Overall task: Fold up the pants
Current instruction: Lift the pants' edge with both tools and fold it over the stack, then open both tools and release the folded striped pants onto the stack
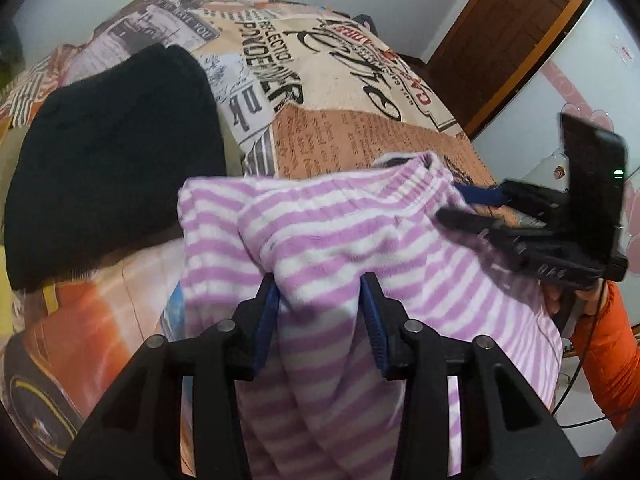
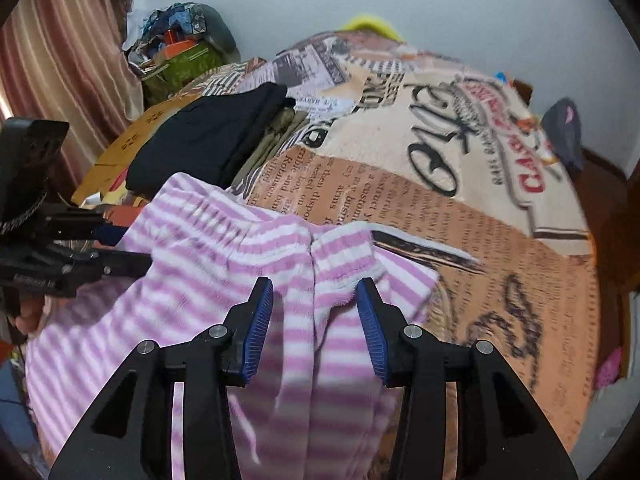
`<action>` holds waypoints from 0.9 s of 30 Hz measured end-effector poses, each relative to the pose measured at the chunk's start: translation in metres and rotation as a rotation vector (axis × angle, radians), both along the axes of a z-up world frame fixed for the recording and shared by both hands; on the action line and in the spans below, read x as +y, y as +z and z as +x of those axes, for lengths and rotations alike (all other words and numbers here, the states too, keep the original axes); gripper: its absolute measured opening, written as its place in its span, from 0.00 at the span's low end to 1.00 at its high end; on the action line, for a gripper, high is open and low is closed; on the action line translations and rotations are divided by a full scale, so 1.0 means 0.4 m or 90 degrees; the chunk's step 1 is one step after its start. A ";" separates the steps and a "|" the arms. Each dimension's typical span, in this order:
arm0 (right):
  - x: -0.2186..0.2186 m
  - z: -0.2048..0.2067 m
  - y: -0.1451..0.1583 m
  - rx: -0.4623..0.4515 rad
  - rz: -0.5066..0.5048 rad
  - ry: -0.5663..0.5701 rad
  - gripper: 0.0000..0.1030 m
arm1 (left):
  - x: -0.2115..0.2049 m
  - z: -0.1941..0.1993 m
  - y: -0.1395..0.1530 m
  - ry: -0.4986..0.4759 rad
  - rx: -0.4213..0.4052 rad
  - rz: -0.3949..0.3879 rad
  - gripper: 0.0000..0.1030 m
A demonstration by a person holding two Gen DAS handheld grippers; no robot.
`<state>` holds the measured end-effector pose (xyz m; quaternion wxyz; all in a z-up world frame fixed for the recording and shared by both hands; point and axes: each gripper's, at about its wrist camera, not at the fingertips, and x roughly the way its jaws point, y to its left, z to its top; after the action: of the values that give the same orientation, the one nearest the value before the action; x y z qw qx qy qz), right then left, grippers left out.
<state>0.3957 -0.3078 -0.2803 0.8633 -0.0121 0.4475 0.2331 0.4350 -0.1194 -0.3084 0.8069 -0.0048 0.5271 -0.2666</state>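
Left gripper (image 1: 320,300) clamped on bunched fabric of striped pants (image 1: 328,236). Right gripper (image 2: 316,304) apart, pants fabric (image 2: 224,248) between pads, contact unclear. Pants lying on printed bedspread (image 2: 400,208). Beyond, folded black garment (image 1: 112,152).

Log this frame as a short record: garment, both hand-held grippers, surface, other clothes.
garment: striped pants, pink and white, bunched on the bed
left hand-held gripper: shut on a fold of the pants
right hand-held gripper: open, fabric between its fingers, not pinched
surface: printed bedspread
other clothes: black garment, folded, further along the bed
fold status: not finished
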 end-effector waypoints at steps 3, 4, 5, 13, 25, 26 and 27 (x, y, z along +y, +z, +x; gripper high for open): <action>0.020 0.007 -0.033 0.029 -0.001 0.034 0.29 | -0.004 0.018 0.006 0.004 -0.003 0.001 0.39; 0.024 0.005 -0.036 0.026 -0.003 0.038 0.26 | -0.004 0.024 0.007 0.007 -0.003 0.001 0.39; 0.023 -0.001 -0.034 0.017 0.001 0.037 0.20 | -0.003 0.026 0.008 0.008 -0.003 0.000 0.39; 0.003 -0.054 0.034 -0.104 -0.025 -0.016 0.10 | -0.003 0.031 -0.005 0.019 -0.011 0.015 0.46; -0.030 -0.050 0.003 -0.048 -0.033 -0.038 0.19 | 0.180 -0.174 0.076 0.060 -0.009 -0.033 0.46; -0.030 -0.057 0.015 -0.049 -0.033 -0.037 0.21 | 0.194 -0.197 0.079 0.063 -0.008 -0.039 0.46; -0.028 -0.062 0.031 -0.051 -0.032 -0.034 0.26 | 0.205 -0.221 0.079 0.066 -0.008 -0.043 0.46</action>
<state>0.3708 -0.3190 -0.2680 0.8859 -0.0314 0.4184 0.1976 0.3467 -0.0373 -0.2768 0.8223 -0.0573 0.5118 -0.2421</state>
